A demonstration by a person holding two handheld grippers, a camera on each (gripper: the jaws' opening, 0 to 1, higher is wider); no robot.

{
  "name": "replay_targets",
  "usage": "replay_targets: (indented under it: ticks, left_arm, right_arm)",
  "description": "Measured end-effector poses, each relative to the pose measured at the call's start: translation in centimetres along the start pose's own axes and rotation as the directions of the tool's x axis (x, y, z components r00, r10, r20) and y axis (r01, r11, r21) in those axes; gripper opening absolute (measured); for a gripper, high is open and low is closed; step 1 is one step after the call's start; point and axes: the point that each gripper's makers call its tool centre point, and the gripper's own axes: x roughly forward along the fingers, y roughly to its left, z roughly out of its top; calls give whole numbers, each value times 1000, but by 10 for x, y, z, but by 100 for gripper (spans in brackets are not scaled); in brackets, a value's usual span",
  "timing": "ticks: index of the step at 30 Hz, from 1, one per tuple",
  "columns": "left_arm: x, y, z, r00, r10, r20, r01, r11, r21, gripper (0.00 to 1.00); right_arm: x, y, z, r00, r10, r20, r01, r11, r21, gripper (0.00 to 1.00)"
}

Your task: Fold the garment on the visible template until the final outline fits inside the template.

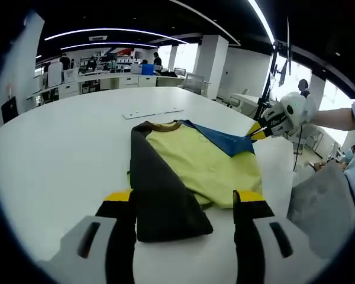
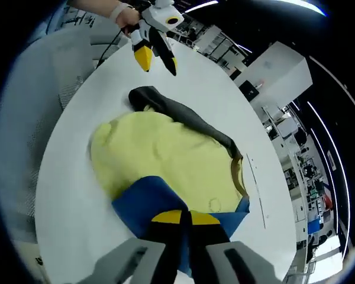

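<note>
While the garment (image 1: 192, 168) lies spread on the round white table (image 1: 65, 148), the two grippers stand in quite different states. Seen in the left gripper view, the left gripper (image 1: 184, 204) hovers at the near edge of the cloth with its yellow-tipped black jaws spread wide apart and nothing between them; the end of the black sleeve (image 1: 163, 201) lies on the table in the gap between them. The shirt has a yellow body, a brown collar (image 1: 165, 126) at its far end, and a blue sleeve (image 1: 225, 142) that is drawn up and out toward the right gripper (image 1: 255, 132), which comes in from the right side of that view in a person's hand (image 1: 296, 112). In the right gripper view, the right gripper (image 2: 184, 222) has its jaws pressed together on the blue sleeve (image 2: 148, 204), the blue cloth bunching just ahead of the yellow tips. Beyond it the yellow body (image 2: 165, 157) lies flat, with the black sleeve (image 2: 183, 118) running along its far side, and the left gripper (image 2: 157, 59) hangs open above the table near that sleeve's end. A thin pale strip (image 1: 152, 113) lies on the table just past the collar; it may be part of the template, though it is too small to tell for sure. Desks and shelving stand in the room behind.
</note>
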Motion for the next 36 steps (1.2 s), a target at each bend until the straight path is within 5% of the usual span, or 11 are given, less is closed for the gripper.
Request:
replay_targets:
  ticks: [10,22,36]
  left_arm:
    - [-5,6,-5,1000,14,1,-14,1000,-22,63]
    - [-7,9,-8,1000,20,-6,-20,999,-36,63]
    - [-6,11,-15,1000,22,-14,-22,998,-55,63]
  right_arm:
    - [43,-7,18,997,75,0,-75,996,-47,0]
    - [83,4,16,989,145,-25,-146,989,-26,0]
    - [98,17,10,983,178,-47,-179,984,-18,0]
